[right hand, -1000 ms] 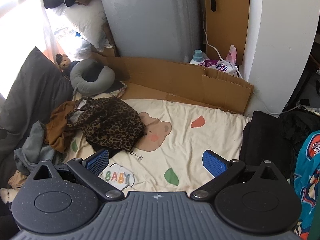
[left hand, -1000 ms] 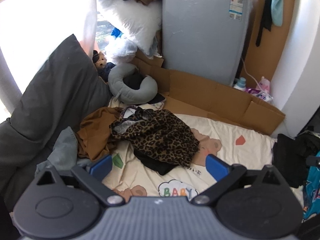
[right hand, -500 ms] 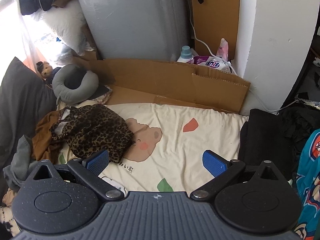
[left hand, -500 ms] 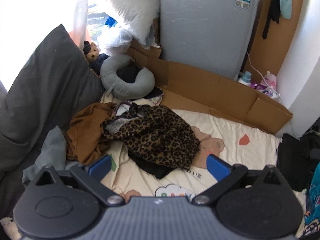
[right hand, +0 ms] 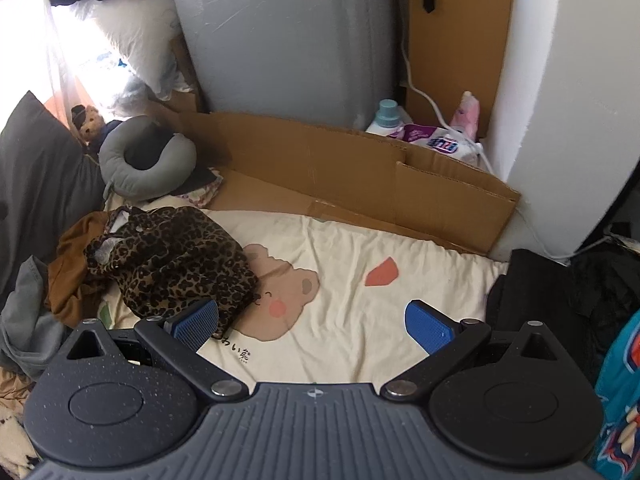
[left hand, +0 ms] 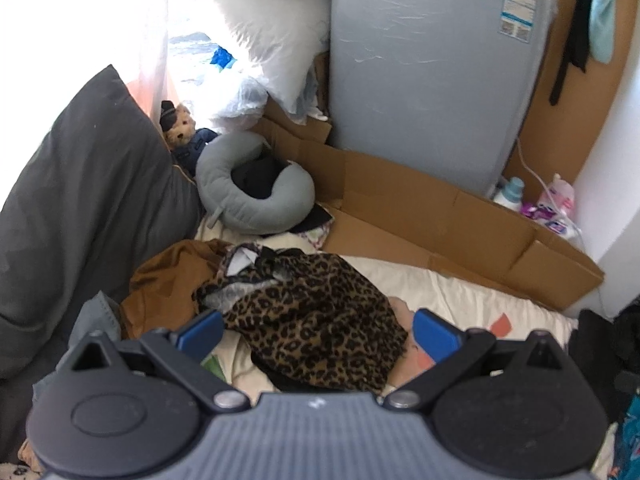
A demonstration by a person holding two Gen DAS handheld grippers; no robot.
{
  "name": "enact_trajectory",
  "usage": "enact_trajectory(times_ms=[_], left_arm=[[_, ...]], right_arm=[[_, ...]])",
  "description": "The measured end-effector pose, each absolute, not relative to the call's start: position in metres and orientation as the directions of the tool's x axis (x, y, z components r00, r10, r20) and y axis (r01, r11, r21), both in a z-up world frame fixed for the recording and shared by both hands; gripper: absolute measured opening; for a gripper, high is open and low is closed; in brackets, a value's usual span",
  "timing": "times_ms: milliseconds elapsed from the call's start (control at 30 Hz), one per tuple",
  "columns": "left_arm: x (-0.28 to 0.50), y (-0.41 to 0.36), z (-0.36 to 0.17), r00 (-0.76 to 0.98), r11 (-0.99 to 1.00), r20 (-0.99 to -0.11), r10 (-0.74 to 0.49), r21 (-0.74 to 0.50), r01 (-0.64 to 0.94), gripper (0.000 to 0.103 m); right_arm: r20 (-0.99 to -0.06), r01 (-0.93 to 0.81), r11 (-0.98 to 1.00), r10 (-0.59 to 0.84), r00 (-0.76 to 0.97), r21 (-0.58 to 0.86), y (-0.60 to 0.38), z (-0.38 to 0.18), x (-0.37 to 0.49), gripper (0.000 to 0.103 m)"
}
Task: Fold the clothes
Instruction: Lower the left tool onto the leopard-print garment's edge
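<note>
Two forward views over a cream cartoon-print blanket (right hand: 340,280), one from each handheld gripper.

Left gripper (left hand: 318,330): jaws spread wide, blue pads (left hand: 200,330) empty, held above the near edge of a crumpled leopard-print garment (left hand: 312,312). Nothing gripped; contact with the cloth could not be told.

Right gripper (right hand: 312,320): also spread wide and empty, blue pads (right hand: 426,326) over bare blanket, its left pad seen in front of the garment's near edge.

Leopard-print garment (right hand: 176,260): bunched in a heap on the left side of the blanket, unfolded, with a black piece (left hand: 288,380) showing under its near edge. Touching it on the left, a rumpled brown garment (left hand: 164,284); beyond that, a grey garment (left hand: 94,320) against a large dark grey pillow (left hand: 80,208).

Behind the heap: a grey U-shaped neck pillow (left hand: 248,196), a small teddy bear (left hand: 180,128) beside it, a white pillow (left hand: 272,52) by a bright window. Flattened cardboard (right hand: 320,168) along the far edge of the blanket, in front of a tall grey appliance (left hand: 432,72). Bottles and a pink-and-white packet (right hand: 436,140) in the far right corner. Black clothing (right hand: 552,296) piled at the blanket's right edge.
</note>
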State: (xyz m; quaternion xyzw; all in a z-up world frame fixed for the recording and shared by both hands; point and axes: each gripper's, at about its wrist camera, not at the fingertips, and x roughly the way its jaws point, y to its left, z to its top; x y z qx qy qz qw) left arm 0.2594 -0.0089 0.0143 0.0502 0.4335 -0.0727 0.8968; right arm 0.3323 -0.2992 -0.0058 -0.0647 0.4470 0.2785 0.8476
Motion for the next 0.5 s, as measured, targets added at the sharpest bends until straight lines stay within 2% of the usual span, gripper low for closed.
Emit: enact_trajectory(times_ms=[300,500], left_arm=[[0.287,-0.022,-0.021,0.592,0.983,-0.798,-0.114,-0.006,0.182,0.102],[0.299,-0.022,-0.053,0.582,0.978,-0.794,-0.177,-0.077,0.192,0.101]], right_arm=[[-0.793,-0.538,0.821,0.451,0.409,0.190,-0.277,-0.025,0.354,0.103],[-0.782,-0.554,0.799,0.494,0.380,0.235,-0.260,-0.035,0.364,0.103]])
